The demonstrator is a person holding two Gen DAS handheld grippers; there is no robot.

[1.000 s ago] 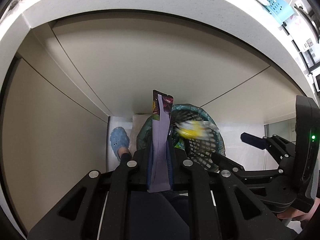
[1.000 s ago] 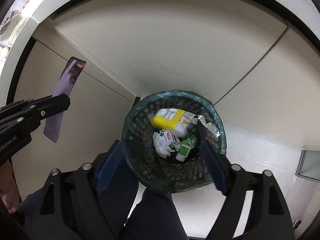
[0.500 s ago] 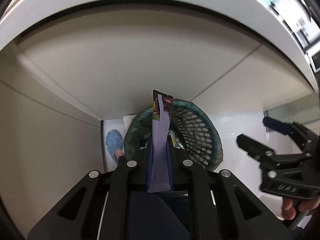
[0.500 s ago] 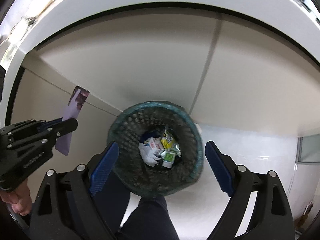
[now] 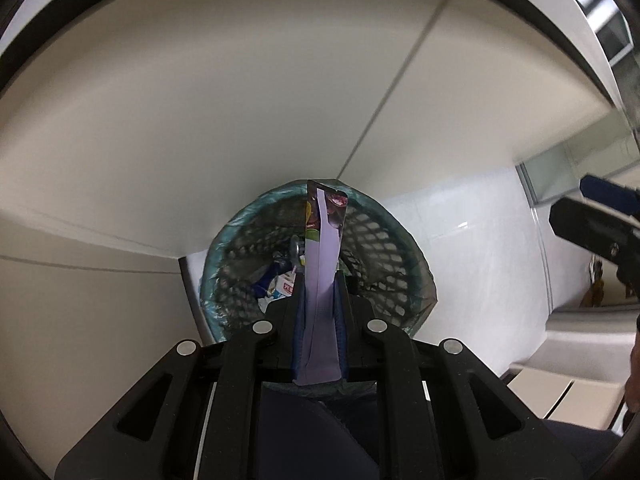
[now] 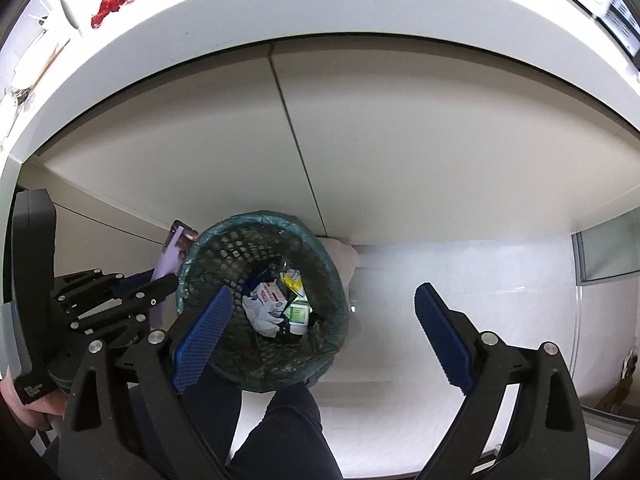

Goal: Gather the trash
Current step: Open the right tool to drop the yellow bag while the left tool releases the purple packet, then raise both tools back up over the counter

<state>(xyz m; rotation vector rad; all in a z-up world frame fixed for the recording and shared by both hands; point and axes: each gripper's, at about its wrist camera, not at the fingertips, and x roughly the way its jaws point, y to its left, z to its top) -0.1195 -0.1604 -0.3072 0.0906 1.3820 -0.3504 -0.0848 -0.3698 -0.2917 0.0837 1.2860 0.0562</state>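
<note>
Left wrist view shows our left claw [image 5: 320, 312] clamped on a flat purple wrapper [image 5: 322, 264], its jaws just beginning to ease apart, the wrapper standing over the near rim of the mesh wastebasket [image 5: 384, 240] on the floor by the cabinet front. We should carry it past the rim, over the trash already inside, before fully letting go, since a light wrapper can drift. Our right claw [image 6: 320, 332] is opening with nothing between its pads, clear beside the basket.
</note>
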